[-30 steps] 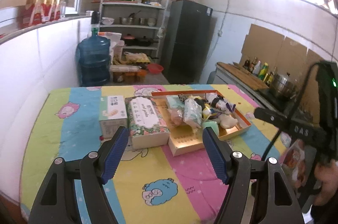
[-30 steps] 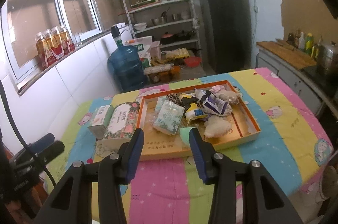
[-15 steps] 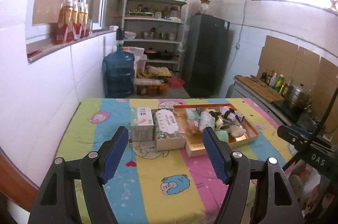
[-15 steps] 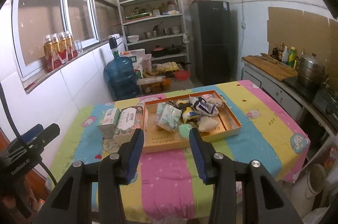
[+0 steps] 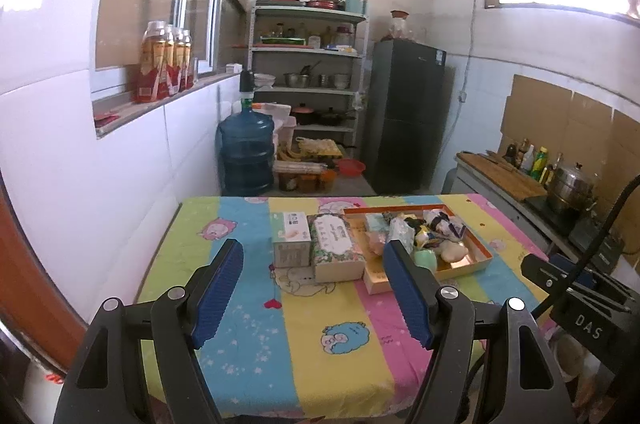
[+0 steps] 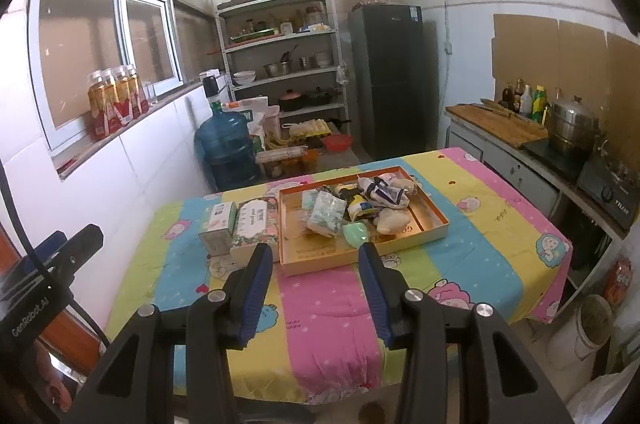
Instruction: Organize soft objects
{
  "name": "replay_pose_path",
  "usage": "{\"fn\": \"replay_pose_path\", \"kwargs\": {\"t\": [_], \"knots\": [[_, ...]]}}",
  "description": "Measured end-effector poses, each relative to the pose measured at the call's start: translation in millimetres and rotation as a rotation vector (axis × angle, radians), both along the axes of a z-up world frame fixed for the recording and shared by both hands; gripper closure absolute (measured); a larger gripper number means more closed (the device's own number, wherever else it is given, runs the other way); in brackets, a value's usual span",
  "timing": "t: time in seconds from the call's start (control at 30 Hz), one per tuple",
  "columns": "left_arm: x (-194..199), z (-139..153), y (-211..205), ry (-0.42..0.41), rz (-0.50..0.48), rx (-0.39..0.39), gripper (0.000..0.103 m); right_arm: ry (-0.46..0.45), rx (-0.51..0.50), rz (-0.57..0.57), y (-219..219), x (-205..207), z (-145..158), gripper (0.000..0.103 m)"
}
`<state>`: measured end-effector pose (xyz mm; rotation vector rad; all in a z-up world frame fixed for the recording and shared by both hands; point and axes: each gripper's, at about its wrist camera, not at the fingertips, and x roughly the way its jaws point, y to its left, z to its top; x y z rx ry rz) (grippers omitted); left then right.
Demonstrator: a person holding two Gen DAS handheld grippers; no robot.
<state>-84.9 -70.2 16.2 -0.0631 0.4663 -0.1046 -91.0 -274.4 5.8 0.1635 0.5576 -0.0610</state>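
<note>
An orange tray [image 6: 434, 226] on the striped table holds several soft packets, a tissue pack [image 6: 328, 213], a mint green pouch [image 6: 357, 233] and a beige plush piece [image 6: 390, 221]. The tray also shows in the left wrist view [image 5: 480, 258]. Left of it lie a floral tissue box [image 6: 256, 224] and a small white-green box [image 6: 218, 228]. My left gripper [image 5: 314, 280] is open and empty, held back from the table's near edge. My right gripper [image 6: 316, 270] is open and empty, also well short of the tray.
A colourful cartoon cloth covers the table [image 6: 328, 308]. A blue water jug [image 6: 226, 148], a metal shelf [image 6: 286, 72] and a dark fridge [image 6: 390, 80] stand behind it. A counter with bottles and a steel pot [image 6: 572, 128] runs along the right wall.
Both grippers have pulled back and up from the table, so the tray and boxes look smaller and farther. Both stay open and empty.
</note>
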Motion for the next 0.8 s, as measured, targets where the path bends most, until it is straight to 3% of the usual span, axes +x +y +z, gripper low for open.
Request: {"fn": "replay_pose_path", "kwargs": {"t": [0.8], "knots": [[-13,6,3,0.000,0.020,0.005,0.029,-0.005,-0.006,0.033,14,-6,4,0.058]]}}
